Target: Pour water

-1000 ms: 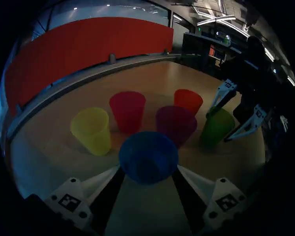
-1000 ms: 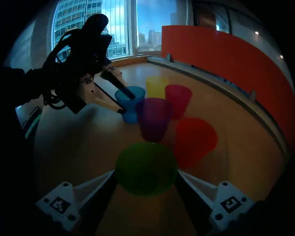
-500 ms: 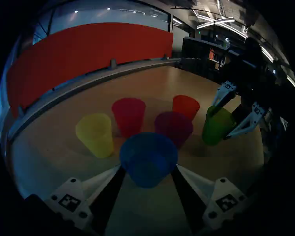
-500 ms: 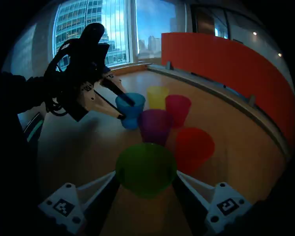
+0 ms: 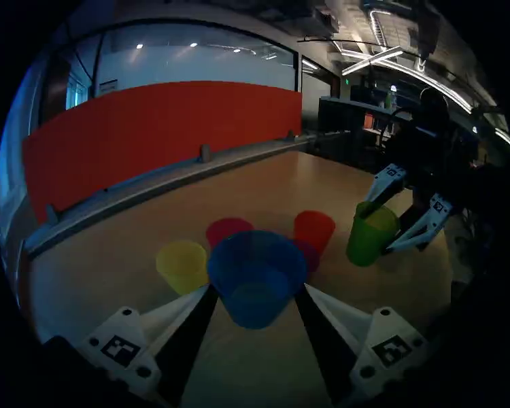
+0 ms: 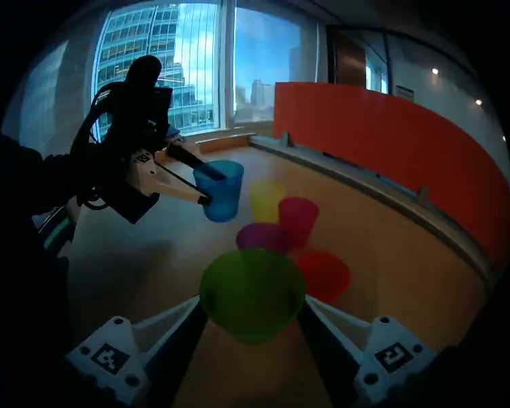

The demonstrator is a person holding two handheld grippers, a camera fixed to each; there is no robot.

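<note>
Left gripper view: the left tool (image 5: pixel 256 291) is clenched on the blue cup (image 5: pixel 257 268), upright above the tabletop (image 5: pixel 105 272). Right gripper view: the right tool (image 6: pixel 253 304) grasps the green cup (image 6: pixel 252 289), also raised.

The left gripper (image 5: pixel 255 291) lifted the blue cup (image 5: pixel 257 272) off the surface (image 5: pixel 119 238). The right gripper (image 6: pixel 252 304) raised the green cup (image 6: pixel 252 289) too, both higher than before.

Six cups (image 6: pixel 252 292), two grippers (image 6: pixel 211 186)
</note>
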